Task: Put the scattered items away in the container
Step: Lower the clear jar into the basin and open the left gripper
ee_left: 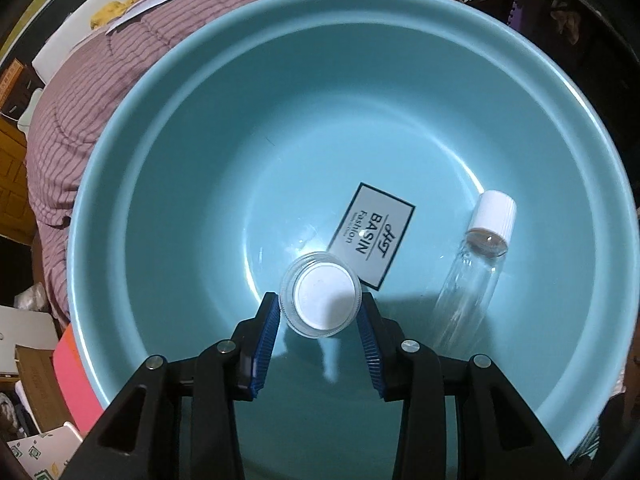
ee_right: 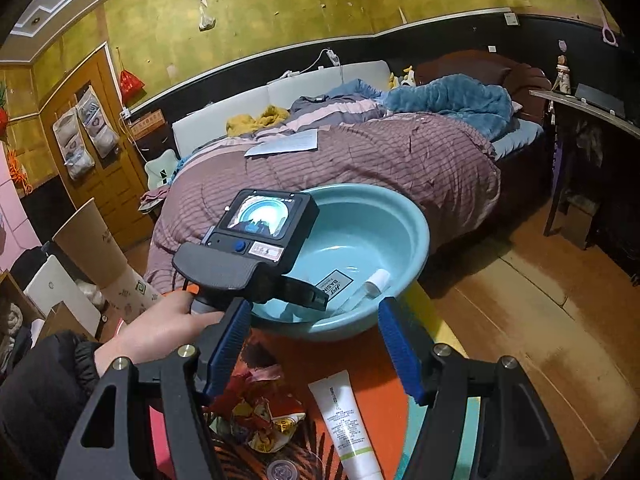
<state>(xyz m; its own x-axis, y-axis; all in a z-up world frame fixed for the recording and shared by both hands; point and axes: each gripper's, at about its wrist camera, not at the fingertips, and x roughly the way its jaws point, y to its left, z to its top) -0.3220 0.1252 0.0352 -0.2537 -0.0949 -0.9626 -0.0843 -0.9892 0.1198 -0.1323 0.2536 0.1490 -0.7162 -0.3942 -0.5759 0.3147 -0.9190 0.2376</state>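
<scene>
Holding a small clear jar with a white lid between its blue pads, the left gripper hangs over the inside of the teal basin. The pads touch the jar on both sides, so the fingers look clamped on it, low over the basin floor. Just beyond lies the basin's label, and to the right a clear glass vial with a white cap rests on its side against the curve of the wall.

The right gripper hovers outside with its fingers wide apart and nothing between them. Below it, on the orange patterned mat, a white tube and a crumpled snack wrapper wait unpicked.

Judging the risks: the jar is round and smooth-sided, so a release from any height could send it rolling into the glass vial. The slope of the basin wall would steer it that way.

Room inside the basin is generous to the left and far side. Beyond the rim sits the striped quilt of the bed, close behind the basin, so the free approach is from the near side.
</scene>
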